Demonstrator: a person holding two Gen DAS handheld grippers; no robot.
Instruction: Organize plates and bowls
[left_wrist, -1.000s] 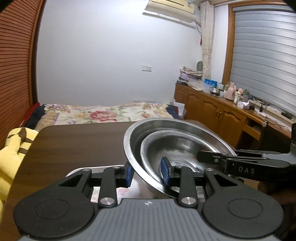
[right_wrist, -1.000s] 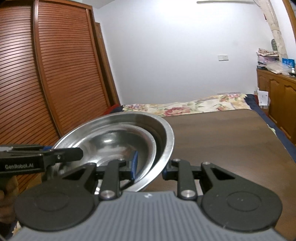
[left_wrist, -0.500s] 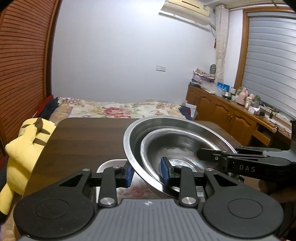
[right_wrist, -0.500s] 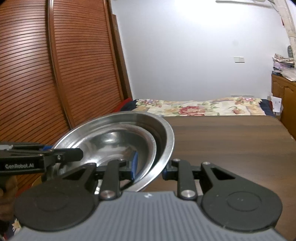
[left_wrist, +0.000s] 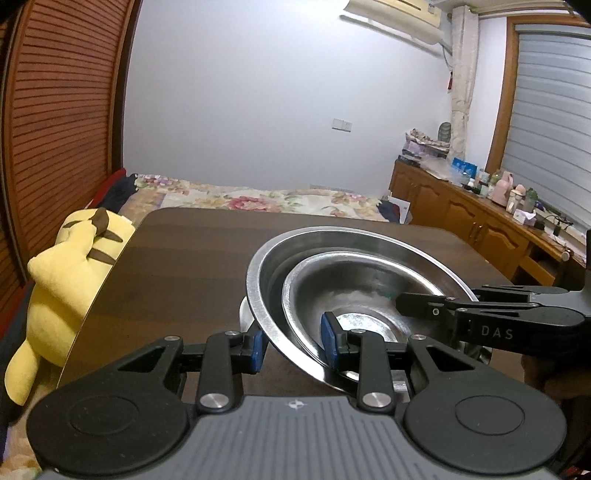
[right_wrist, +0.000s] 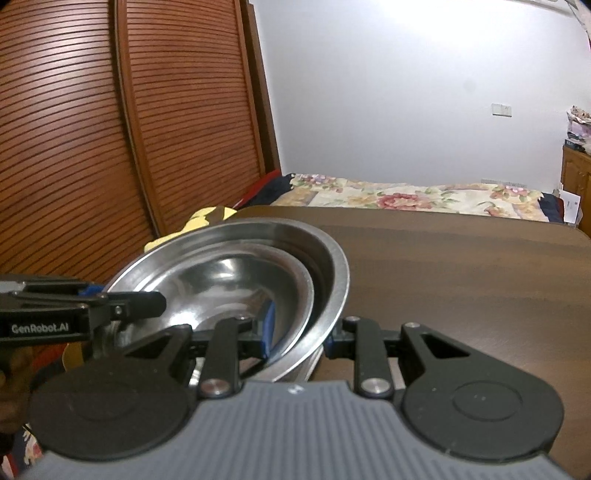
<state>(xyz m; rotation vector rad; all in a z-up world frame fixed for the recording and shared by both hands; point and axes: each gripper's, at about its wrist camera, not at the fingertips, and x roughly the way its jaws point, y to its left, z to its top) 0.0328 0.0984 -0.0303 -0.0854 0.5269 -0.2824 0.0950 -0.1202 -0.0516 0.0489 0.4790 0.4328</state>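
Observation:
A large steel bowl (left_wrist: 269, 258) with a smaller steel bowl (left_wrist: 354, 288) nested inside is held tilted above the dark wooden table (left_wrist: 177, 258). My left gripper (left_wrist: 293, 345) is shut on the near left rim of the nested bowls. My right gripper (right_wrist: 297, 334) is shut on the opposite rim; the large bowl (right_wrist: 332, 266) and the smaller bowl (right_wrist: 229, 273) show there too. Each gripper appears in the other's view, the right one (left_wrist: 480, 317) and the left one (right_wrist: 74, 310). Another steel piece (left_wrist: 244, 314) peeks out beneath the bowls.
A yellow plush toy (left_wrist: 70, 269) lies off the table's left edge. A bed with a floral cover (left_wrist: 258, 199) is beyond the table. Wooden cabinets (left_wrist: 480, 221) with bottles line the right wall. A slatted wooden wardrobe (right_wrist: 110, 147) stands at the left.
Both grippers have carried the nested bowls leftward across the table. The floral plate seen under the bowls earlier is out of sight. The plush toy has come further into the left view.

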